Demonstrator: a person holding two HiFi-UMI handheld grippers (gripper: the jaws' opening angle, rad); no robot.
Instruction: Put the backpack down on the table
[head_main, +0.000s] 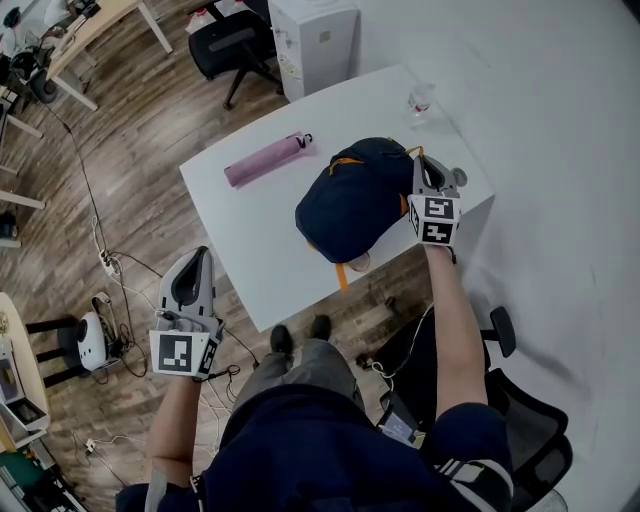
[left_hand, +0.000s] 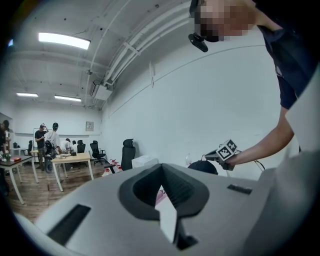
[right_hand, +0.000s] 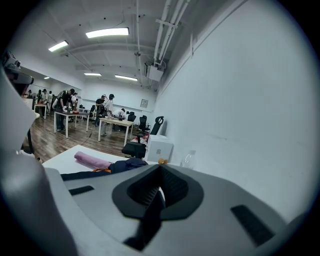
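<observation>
**While backpack lies on bench, right gripper grips its top**

Where the bench's right half is, the navy backpack with orange trim lies. Its lower end reaches the near edge, and an orange strap hangs over it. Whether its full weight rests there cannot be told. The right gripper meets the backpack's far end. Its jaws are closed, and its own view shows a dark strip of the backpack pinched between them, with navy fabric and an orange bit just past the tips. The left gripper hangs off the bench's left side, above the wood floor, well apart from the backpack. Its jaws are together with nothing held. A pink umbrella lies on the bench near the backpack, apart from it, and a bottle stands at the far corner.
</observation>
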